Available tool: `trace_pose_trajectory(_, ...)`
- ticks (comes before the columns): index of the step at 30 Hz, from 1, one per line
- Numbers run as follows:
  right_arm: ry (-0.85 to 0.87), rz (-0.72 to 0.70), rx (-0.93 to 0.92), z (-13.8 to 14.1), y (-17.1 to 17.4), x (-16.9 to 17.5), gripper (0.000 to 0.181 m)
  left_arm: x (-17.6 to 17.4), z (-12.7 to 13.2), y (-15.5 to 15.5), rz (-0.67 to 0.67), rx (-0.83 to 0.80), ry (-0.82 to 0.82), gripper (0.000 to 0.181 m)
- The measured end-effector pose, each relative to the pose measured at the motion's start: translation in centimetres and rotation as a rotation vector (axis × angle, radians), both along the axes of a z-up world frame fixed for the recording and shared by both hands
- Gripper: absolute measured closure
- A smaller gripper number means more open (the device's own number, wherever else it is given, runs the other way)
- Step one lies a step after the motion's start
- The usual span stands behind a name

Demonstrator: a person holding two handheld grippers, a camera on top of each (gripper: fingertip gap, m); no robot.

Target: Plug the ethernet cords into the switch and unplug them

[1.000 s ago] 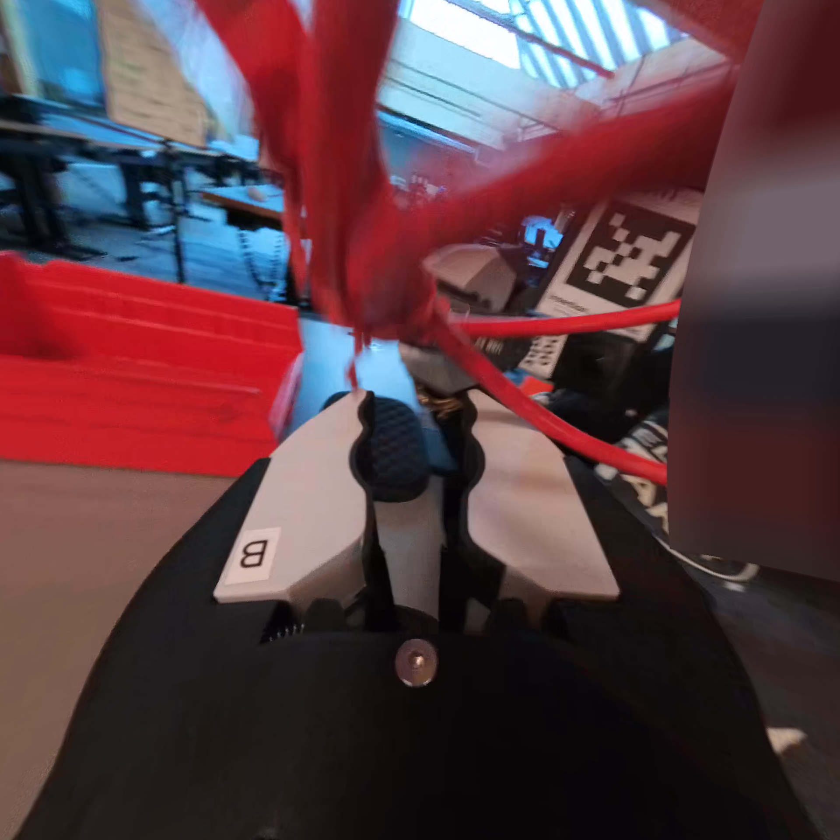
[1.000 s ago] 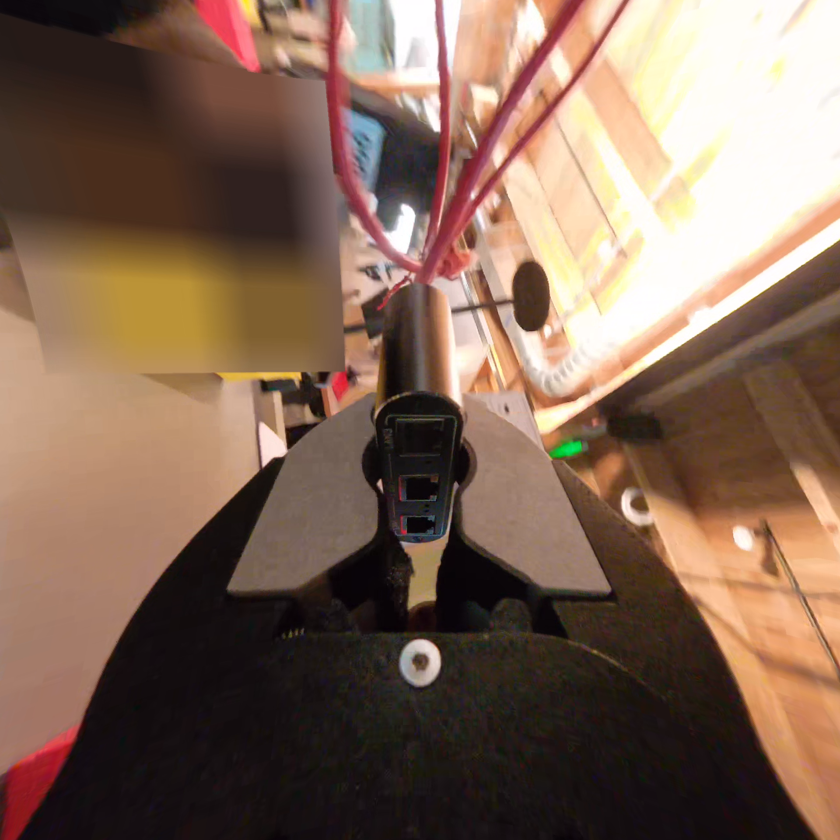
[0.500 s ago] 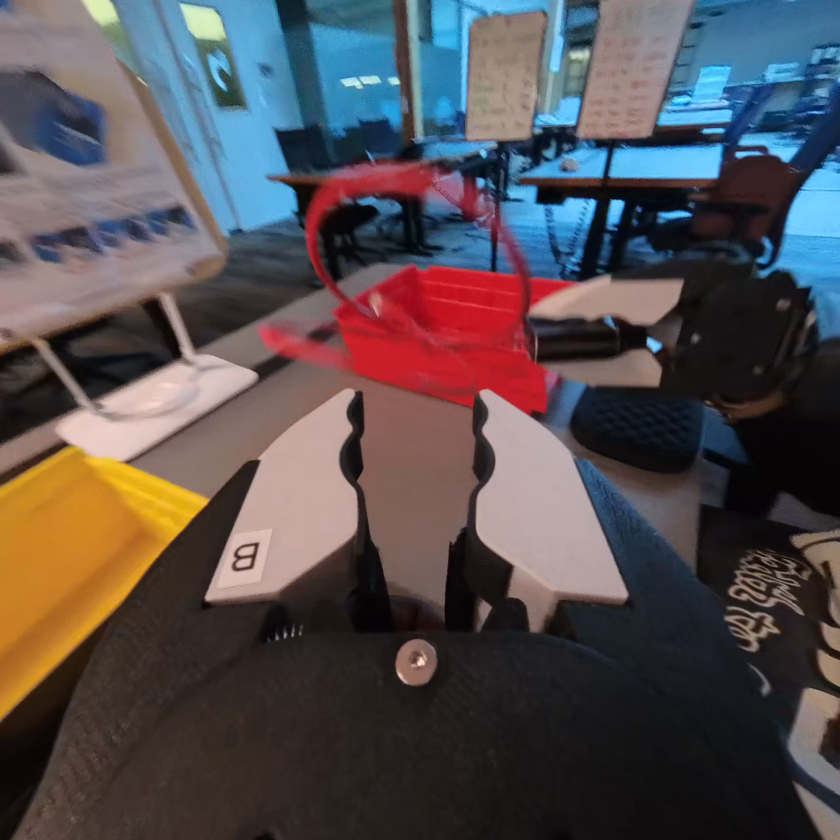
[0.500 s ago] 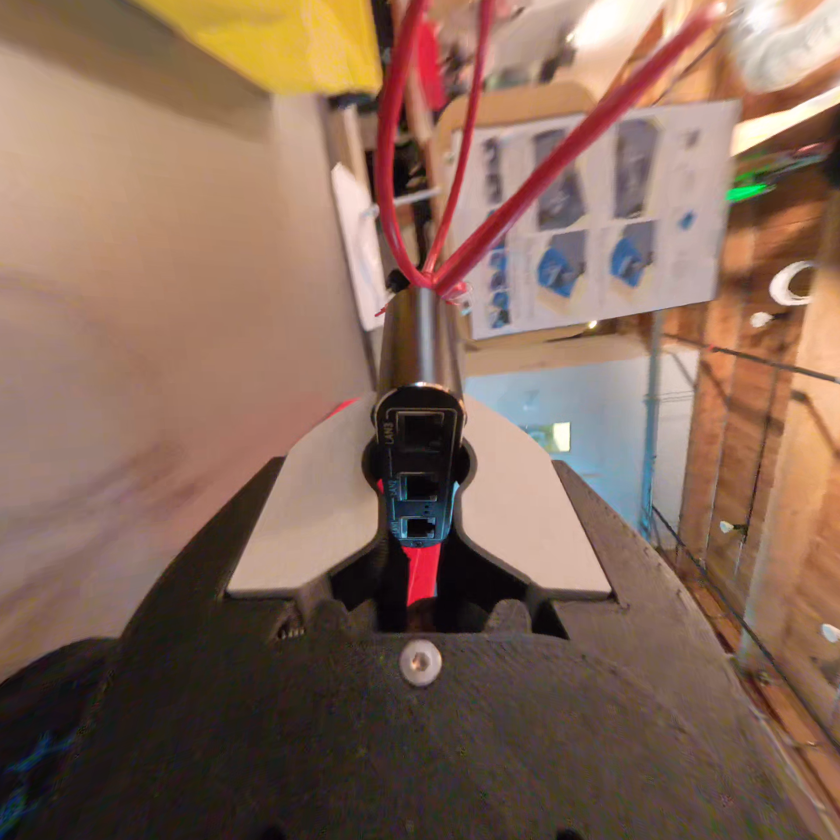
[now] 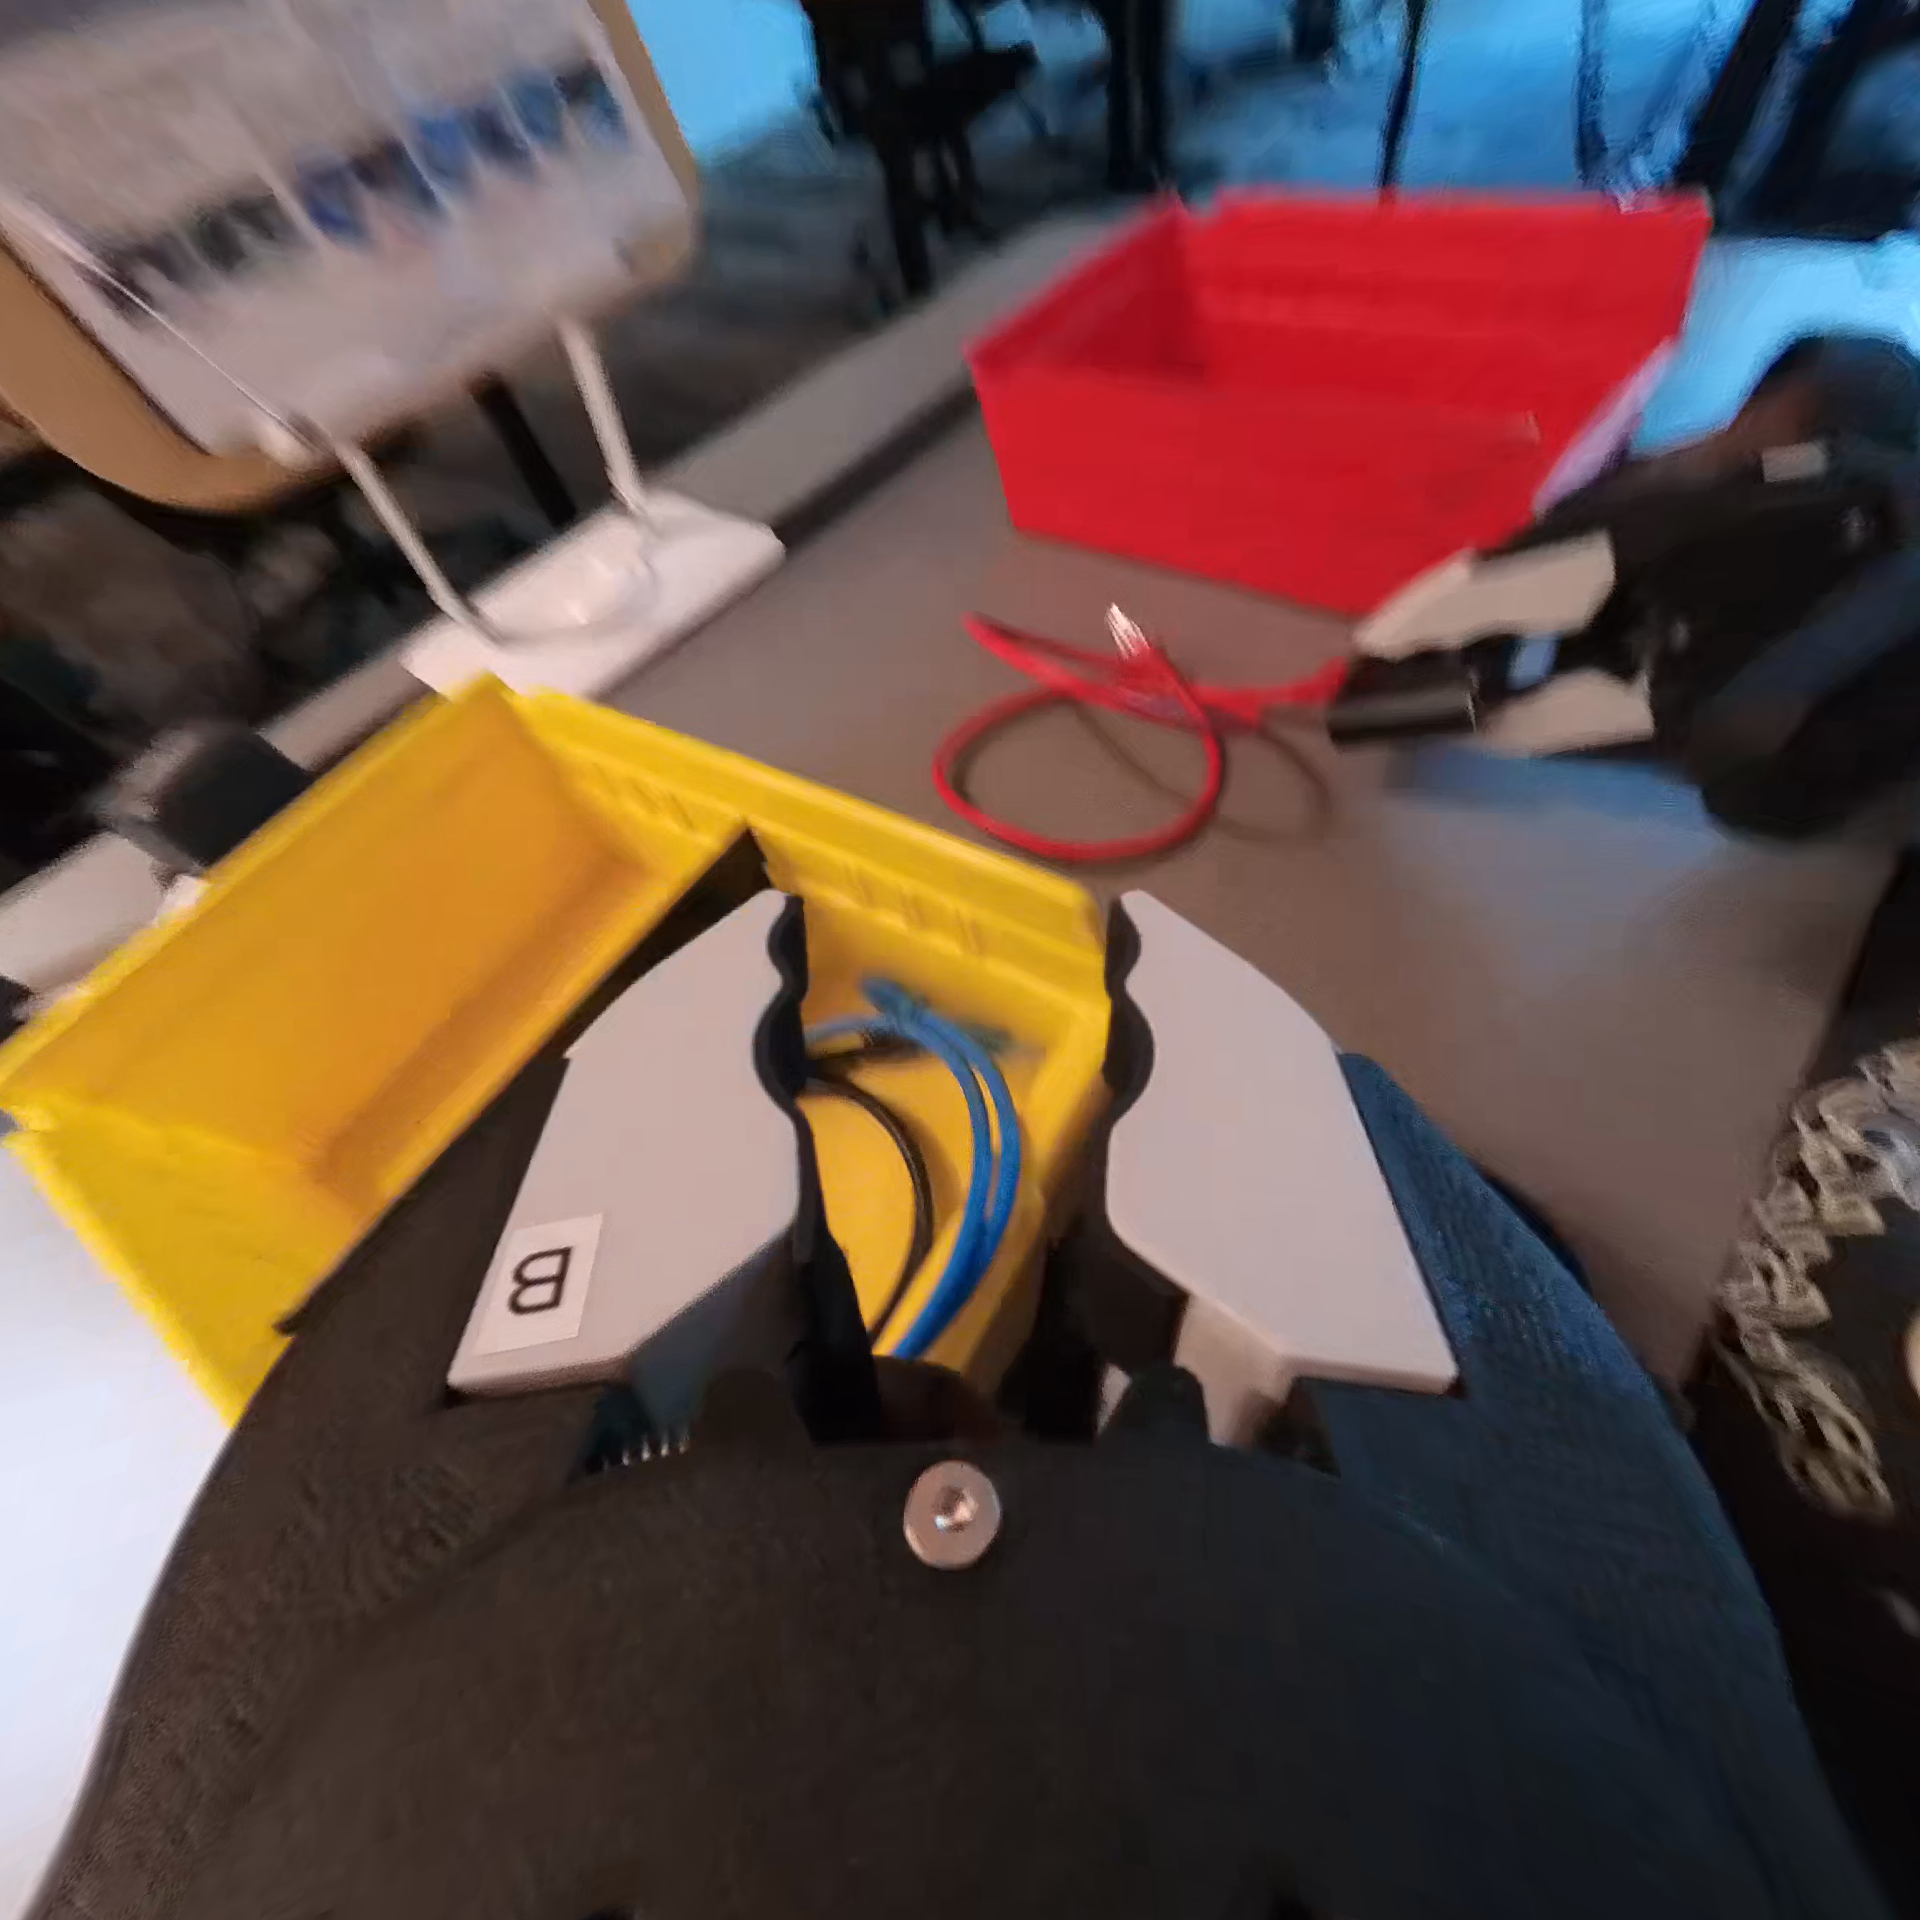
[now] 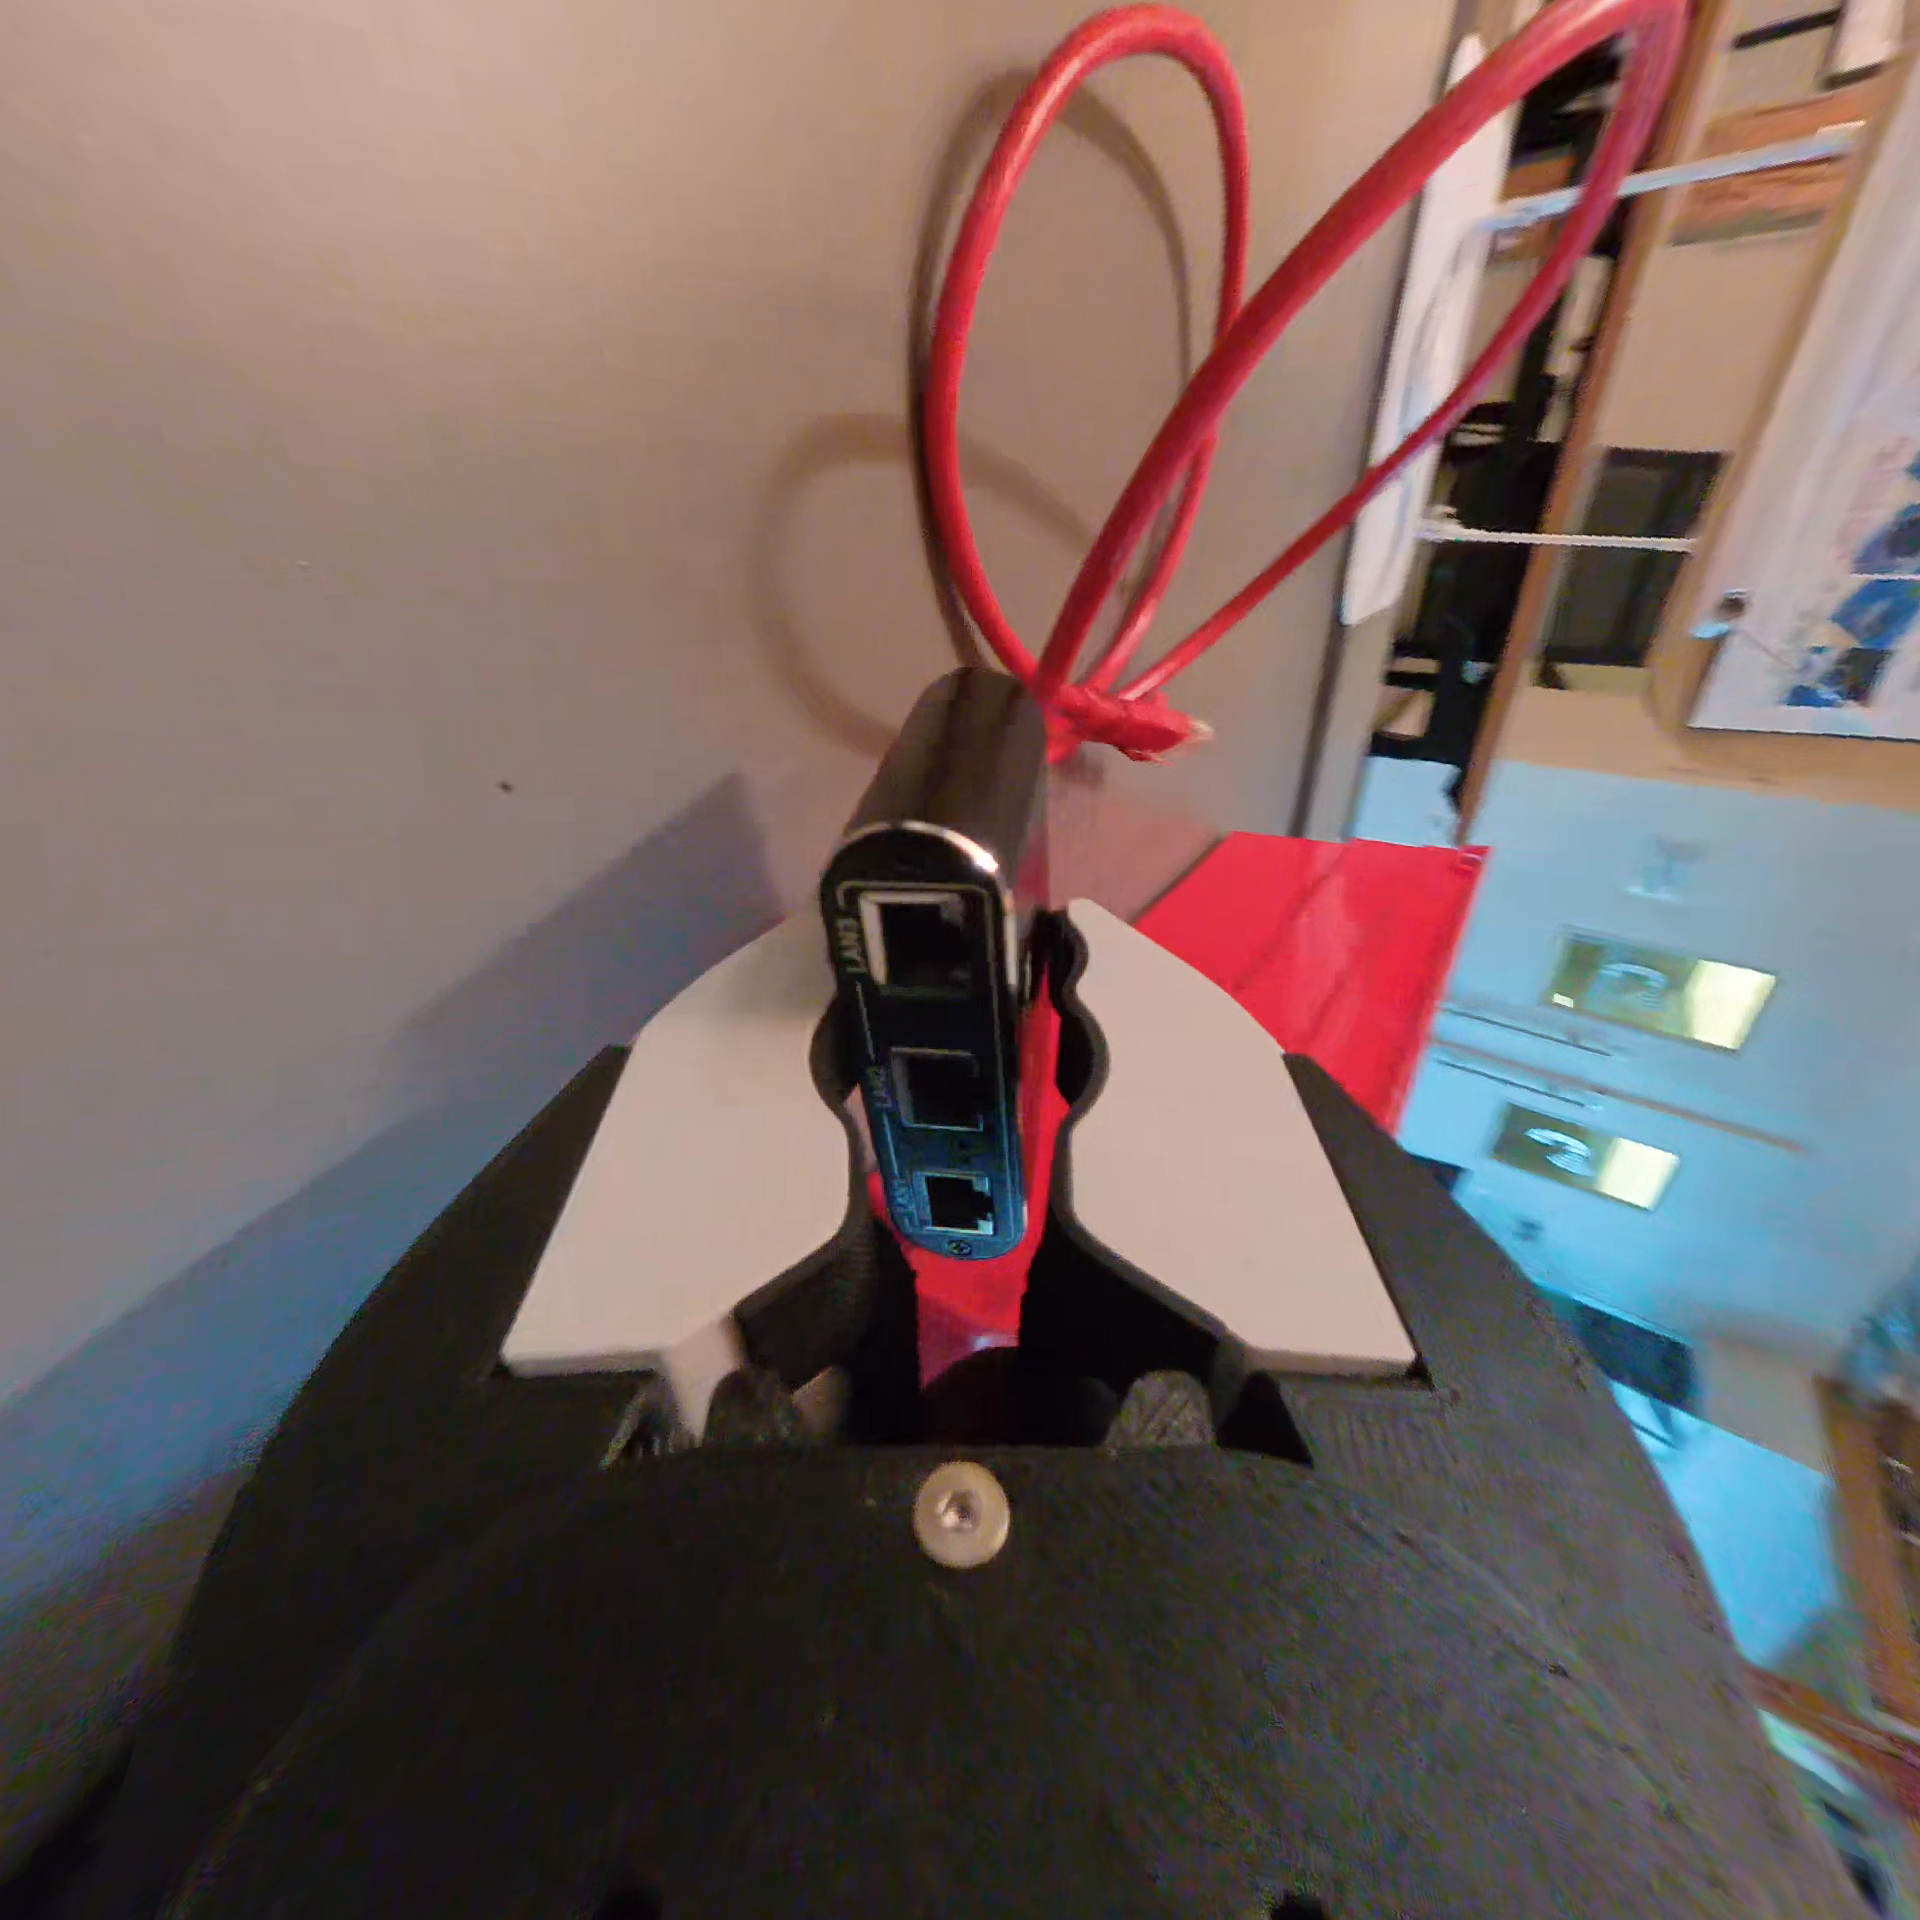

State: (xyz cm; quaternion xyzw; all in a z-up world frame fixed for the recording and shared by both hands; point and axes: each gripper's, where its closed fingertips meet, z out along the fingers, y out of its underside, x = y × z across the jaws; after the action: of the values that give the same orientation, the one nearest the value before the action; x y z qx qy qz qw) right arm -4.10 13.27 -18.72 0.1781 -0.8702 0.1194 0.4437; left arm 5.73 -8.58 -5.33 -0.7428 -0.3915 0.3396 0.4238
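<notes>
1. Grey fingers of my left gripper [image 5: 951, 1023] stand spread apart in the lower middle of the left wrist view, with nothing between them.
2. Below and behind those fingers sits a yellow bin [image 5: 343, 977], filling the left centre of the frame. A blue cord [image 5: 982, 1132] and a thin black cord [image 5: 904, 1143] lie curled inside its right compartment, seen through the gap between the fingers.
3. A red ethernet cord [image 5: 1070, 769] lies looped on the grey table [image 5: 1455, 956], centre right of the frame, well apart from the yellow bin.
4. A red bin [image 5: 1299, 405] stands at upper right, beyond the loop.
5. My right gripper [image 5: 1496, 665] shows at the right edge of the same view, blurred, with a dark body [image 5: 1403, 712] between its fingers that I take for the switch; the red cord runs to it.
6. In the right wrist view, my right gripper [image 6: 951, 997] is clamped on the black switch [image 6: 935, 1039], frame centre. Three empty ports face the camera, stacked one above the other.
7. The red cord [image 6: 1101, 416] rises from the far end of the switch in loops toward the top of the frame. I cannot tell whether it is plugged in there.
8. A white sign stand [image 5: 603, 592] sits at upper left of the left wrist view, blurred.
</notes>
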Motion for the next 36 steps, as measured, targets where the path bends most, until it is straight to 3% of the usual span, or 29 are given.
trace_pose_trajectory(5,-0.262,0.030,-0.018,-1.2,0.4,2.1,0.128,0.8,-6.8,-1.1,-0.051,-0.183,-0.306,0.119)
trace_pose_trajectory(8,-0.365,0.046,-0.036,-1.1,0.6,3.0,0.120,1.1,-9.4,-2.3,-0.029,-0.259,-0.430,0.120)
trace_pose_trajectory(15,-0.504,0.173,-0.152,1.5,0.5,5.0,0.118,2.3,-11.2,-2.8,-0.105,-0.267,-0.508,0.153)
trace_pose_trajectory(20,-0.483,0.236,-0.244,4.1,0.6,5.4,0.121,2.5,-11.5,-3.4,-0.131,-0.321,-0.504,0.166)
trace_pose_trajectory(26,-0.416,0.274,-0.320,6.4,0.8,5.3,0.125,1.4,-6.8,-2.6,-0.127,-0.342,-0.214,0.171)
trace_pose_trajectory(32,-0.360,0.371,-0.494,9.6,-0.3,6.0,0.128,1.2,0.4,-0.9,-0.126,-0.272,0.187,0.174)
trace_pose_trajectory(36,-0.268,0.451,-0.654,12.3,-1.2,6.7,0.130,1.9,5.1,1.2,-0.151,-0.133,0.405,0.174)
